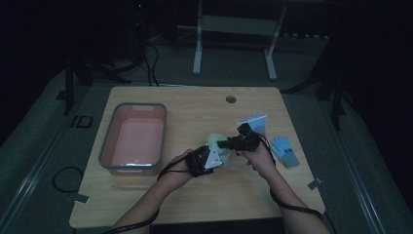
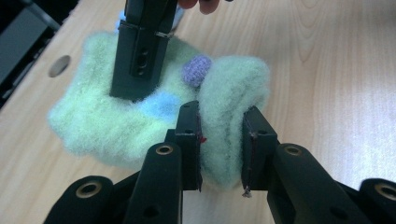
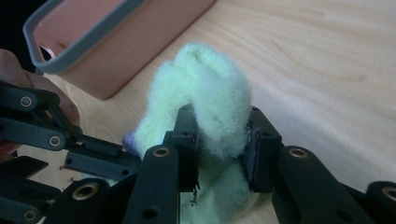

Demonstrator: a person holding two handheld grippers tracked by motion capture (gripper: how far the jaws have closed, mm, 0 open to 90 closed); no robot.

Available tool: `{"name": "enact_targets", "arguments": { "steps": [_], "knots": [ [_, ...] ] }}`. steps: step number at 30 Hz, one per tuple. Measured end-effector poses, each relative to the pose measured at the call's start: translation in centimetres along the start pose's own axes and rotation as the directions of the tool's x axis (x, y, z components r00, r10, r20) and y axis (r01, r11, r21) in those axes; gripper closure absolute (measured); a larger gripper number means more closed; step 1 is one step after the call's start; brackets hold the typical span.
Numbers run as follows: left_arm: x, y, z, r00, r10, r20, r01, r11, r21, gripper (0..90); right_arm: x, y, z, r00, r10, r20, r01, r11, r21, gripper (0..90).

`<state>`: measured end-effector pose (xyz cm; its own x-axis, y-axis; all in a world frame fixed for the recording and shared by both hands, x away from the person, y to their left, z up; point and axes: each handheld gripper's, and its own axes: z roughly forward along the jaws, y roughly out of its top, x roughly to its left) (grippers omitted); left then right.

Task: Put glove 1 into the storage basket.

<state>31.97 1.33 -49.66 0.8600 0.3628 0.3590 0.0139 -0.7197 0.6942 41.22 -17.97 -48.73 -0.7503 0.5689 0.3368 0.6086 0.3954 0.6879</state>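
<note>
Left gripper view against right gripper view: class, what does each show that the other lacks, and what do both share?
Left gripper view alone: a purple patch and a blue patch on the fluffy green sock, plus a round hole in the table top. Right gripper view alone: the pink bin with its grey rim. Both: the sock pinched in that view's own fingers, the other gripper gripping it too, and the wooden table.
</note>
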Motion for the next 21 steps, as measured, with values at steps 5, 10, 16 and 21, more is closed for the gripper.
{"name": "enact_targets", "arguments": {
  "steps": [5, 10, 16, 21],
  "knots": [
    [0.8, 0.3, -1.3, 0.9997, 0.016, -0.019, -0.016, 0.9998, 0.011, 73.0, 0.9, 1.6, -0.1, 0.9999, -0.017, 0.002, 0.017, 1.000, -0.003, 70.1],
    [1.5, 0.5, -2.5, 0.9985, 0.042, -0.036, -0.040, 0.9985, 0.037, 73.1, 1.9, 3.0, 0.0, 0.9993, -0.038, -0.001, 0.038, 0.999, -0.008, 70.1],
    [2.5, 0.4, -4.2, 0.9964, 0.060, -0.061, -0.056, 0.9968, 0.057, 73.0, 3.0, 4.7, 0.4, 0.9983, -0.057, -0.011, 0.057, 0.998, -0.020, 70.1],
    [2.9, 0.0, -5.0, 0.9961, 0.052, -0.071, -0.048, 0.9970, 0.061, 73.0, 3.8, 5.7, 1.0, 0.9973, -0.071, -0.019, 0.070, 0.997, -0.020, 70.1]
  ]
}}
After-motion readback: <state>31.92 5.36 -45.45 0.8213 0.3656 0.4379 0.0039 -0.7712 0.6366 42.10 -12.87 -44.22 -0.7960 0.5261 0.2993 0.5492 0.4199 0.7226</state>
